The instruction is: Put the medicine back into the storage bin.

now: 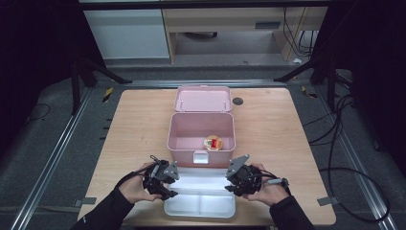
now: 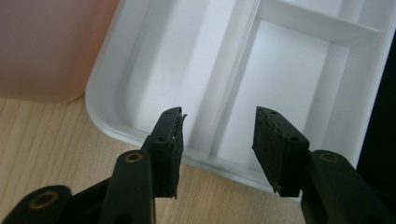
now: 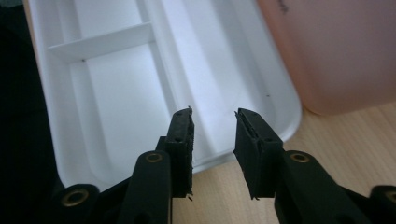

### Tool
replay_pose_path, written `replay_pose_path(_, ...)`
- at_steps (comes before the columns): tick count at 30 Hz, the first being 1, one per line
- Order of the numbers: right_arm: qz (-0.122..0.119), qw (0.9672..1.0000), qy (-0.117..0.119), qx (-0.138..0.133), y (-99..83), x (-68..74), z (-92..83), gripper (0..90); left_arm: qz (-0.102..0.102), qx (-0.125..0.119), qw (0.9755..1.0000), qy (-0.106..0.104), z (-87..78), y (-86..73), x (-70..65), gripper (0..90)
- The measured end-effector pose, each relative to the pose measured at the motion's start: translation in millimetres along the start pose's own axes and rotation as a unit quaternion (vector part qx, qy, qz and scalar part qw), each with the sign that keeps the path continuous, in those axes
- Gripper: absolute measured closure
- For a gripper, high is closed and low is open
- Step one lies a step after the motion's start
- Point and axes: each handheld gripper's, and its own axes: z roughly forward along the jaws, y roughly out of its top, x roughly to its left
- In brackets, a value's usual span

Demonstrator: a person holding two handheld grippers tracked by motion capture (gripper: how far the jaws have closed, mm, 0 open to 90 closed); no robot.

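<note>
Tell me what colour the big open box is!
Pink box; the high view shows it best.

Black sleeves [image 1: 103,213]; black grippers, brass screws [image 2: 133,157], grey plates [image 1: 237,165].

A light wooden table [image 1: 273,124] holds an open pink box [image 1: 201,132] at its centre. A white divided tray [image 1: 201,201] sits just beside it at six o'clock, near the table's edge.

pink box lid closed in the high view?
No, the pink box stands open, its lid tipped back and a small round object visible inside.
</note>
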Motion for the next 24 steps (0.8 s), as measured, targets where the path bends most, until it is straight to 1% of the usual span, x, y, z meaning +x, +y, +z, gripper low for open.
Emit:
replay_pose_path(3,-0.013,0.9996,0.015,0.022,3.2,4.3,7.1,71.3,0.007,0.014,0.9999,-0.003,6.0,2.0,-1.2,55.9)
replay_pose_path(6,-0.026,0.9984,0.025,0.043,5.5,7.4,15.1,74.5,0.016,0.028,0.9995,-0.009,11.8,2.8,-3.1,59.3)
replay_pose_path(9,-0.032,0.9974,0.033,0.056,6.1,8.0,20.5,77.8,0.026,0.039,0.9988,-0.011,15.7,3.8,-5.2,63.4)
replay_pose_path(10,-0.028,0.9971,0.033,0.062,6.0,8.3,21.7,78.8,0.031,0.044,0.9985,-0.010,16.3,4.3,-5.0,64.0)
replay_pose_path(12,-0.029,0.9964,0.035,0.072,5.6,7.8,24.0,79.9,0.028,0.043,0.9986,-0.010,18.0,4.5,-4.9,65.6)
replay_pose_path(13,-0.033,0.9962,0.035,0.073,5.4,7.0,25.2,80.7,0.029,0.045,0.9985,-0.011,18.3,4.7,-4.4,66.8)
replay_pose_path(18,-0.030,0.9954,0.036,0.083,6.8,6.8,27.0,82.8,0.036,0.052,0.9980,-0.010,21.5,5.6,-3.1,70.8)
replay_pose_path(21,-0.041,0.9942,0.037,0.093,8.5,7.0,30.0,82.7,0.040,0.055,0.9976,-0.011,23.3,6.0,-1.7,72.6)
replay_pose_path(24,-0.046,0.9932,0.036,0.100,9.9,7.2,32.4,83.2,0.041,0.057,0.9975,-0.012,24.3,6.2,-0.4,76.0)
